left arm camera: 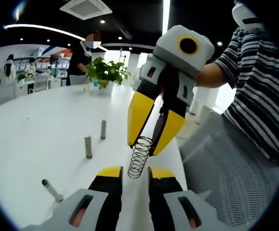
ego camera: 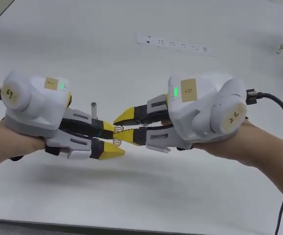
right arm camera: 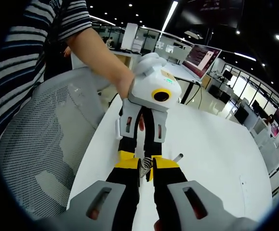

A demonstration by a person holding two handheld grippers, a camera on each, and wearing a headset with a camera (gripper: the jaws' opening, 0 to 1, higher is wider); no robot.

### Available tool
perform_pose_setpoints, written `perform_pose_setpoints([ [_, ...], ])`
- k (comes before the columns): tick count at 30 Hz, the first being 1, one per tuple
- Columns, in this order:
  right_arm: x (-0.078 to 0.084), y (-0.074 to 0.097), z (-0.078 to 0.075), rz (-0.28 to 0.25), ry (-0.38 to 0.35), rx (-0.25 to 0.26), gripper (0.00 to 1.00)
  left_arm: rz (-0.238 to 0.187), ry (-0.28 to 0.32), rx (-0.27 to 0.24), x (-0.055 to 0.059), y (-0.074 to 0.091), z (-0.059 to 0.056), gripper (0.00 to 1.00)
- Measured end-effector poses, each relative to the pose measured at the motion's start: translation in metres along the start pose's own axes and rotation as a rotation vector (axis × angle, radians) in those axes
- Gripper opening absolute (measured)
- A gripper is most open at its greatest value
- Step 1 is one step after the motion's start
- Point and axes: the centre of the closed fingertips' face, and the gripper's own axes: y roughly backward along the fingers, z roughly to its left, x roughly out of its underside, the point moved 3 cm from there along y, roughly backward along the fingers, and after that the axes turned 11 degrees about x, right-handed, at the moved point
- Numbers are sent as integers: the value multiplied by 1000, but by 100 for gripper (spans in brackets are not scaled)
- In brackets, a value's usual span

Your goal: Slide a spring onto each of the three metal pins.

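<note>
Nearest in the left gripper view, the left gripper [left arm camera: 136, 173] has its 2 yellow-tipped jaws standing close together with a narrow gap. The lower end of the loose spring [left arm camera: 140, 155] sits in that gap, and I cannot tell whether the jaws press on it. The right gripper [left arm camera: 143, 148] comes in from above and its 2 jaws are closed on the spring's upper end, so the spring hangs in the air between the 2 grippers, above the white table [left arm camera: 43, 125] and well apart from any pin.

Counting the pins, 3 stand on the table to the left of the grippers. The middle pin [left arm camera: 88, 146] looks ribbed along its length, as if 1 spring already sits on it. The far pin [left arm camera: 103, 129] looks much the same, though it is too small to be sure. The near pin [left arm camera: 51, 189] is smooth and bare. In all I count 1 spring in the jaws and 1 or perhaps 2 on pins.

By that reading about 2 of the 3 pins are done. The last spring appears to be passing between the grippers, and threading it onto the near pin remains.

A white power strip [ego camera: 173, 44] lies further back on the table in the head view.
</note>
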Motion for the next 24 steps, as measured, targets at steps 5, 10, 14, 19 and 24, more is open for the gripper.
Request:
perform_pose_setpoints([
  [5, 1, 0, 0, 3, 8, 3, 7, -6, 15, -21, 1, 6, 1, 18],
  [10, 4, 0, -1, 12, 9, 7, 7, 1, 37, -38, 10, 18, 1, 20],
  [14, 7, 0, 0, 16, 7, 11, 7, -2, 44, -73, 14, 29, 3, 24],
  [19, 10, 0, 0, 23, 8, 16, 7, -10, 52, -116, 17, 40, 7, 34],
  [24, 11, 1, -4, 24, 4, 43, 7, -20, 35, -191, 18, 53, 13, 59],
])
